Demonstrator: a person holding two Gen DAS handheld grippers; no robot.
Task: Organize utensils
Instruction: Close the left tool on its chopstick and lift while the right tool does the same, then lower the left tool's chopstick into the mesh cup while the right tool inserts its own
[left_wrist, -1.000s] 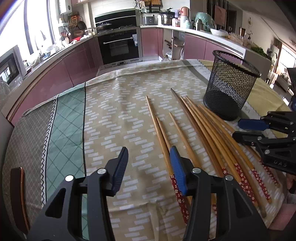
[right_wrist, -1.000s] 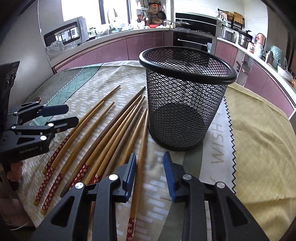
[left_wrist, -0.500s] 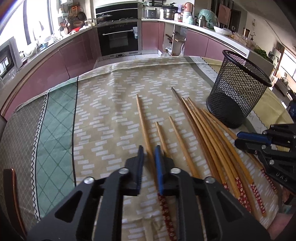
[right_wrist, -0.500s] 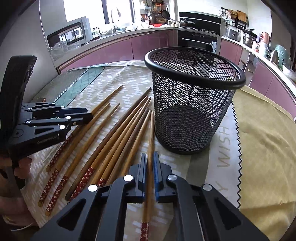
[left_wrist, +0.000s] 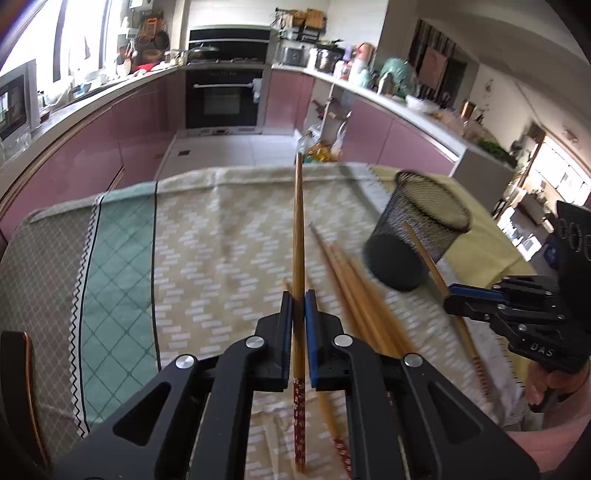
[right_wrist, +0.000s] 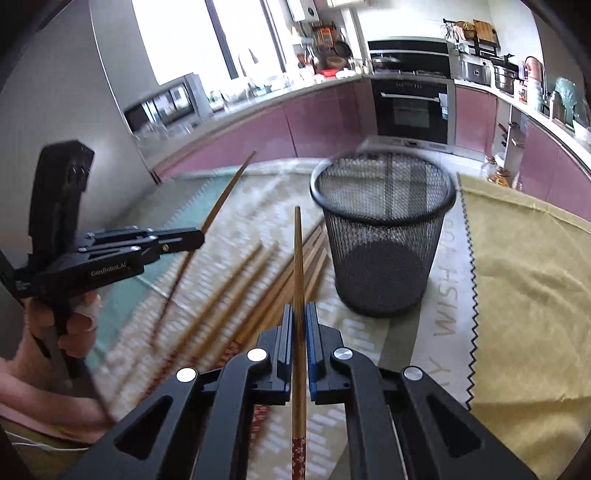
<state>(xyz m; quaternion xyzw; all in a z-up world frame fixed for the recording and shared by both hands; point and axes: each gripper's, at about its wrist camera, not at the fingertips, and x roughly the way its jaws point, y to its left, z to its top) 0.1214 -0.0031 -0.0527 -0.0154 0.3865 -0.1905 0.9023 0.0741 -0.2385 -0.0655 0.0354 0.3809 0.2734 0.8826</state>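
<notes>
Holding one chopstick each, the two hand-held grippers are lifted above the tabletop (left_wrist: 122, 258). In the left wrist view the left hand-held gripper (left_wrist: 298, 306) sits at the lower middle of the frame, its jaws pressed onto a wooden chopstick (left_wrist: 298, 229) that runs straight up the frame, with the red patterned end hanging down behind the jaws. In the right wrist view the right hand-held gripper (right_wrist: 300, 321) pinches a second chopstick (right_wrist: 298, 258) in the same way, near its decorated end.

Each stick is gripped close to the thick end, I think so that the thin end is free to go first into the black mesh basket (right_wrist: 384, 236). The basket stands upright at the upper right of the middle, on the patterned cloth, and looks empty, though this is hard to see through the mesh.

The other chopsticks (right_wrist: 236, 291) lie in a loose fan on the cloth, just left of the basket. So the task seems to be at its beginning. The next move probably needs each stick tilted more upright over the rim, and the two long sticks may cross or knock each other.
</notes>
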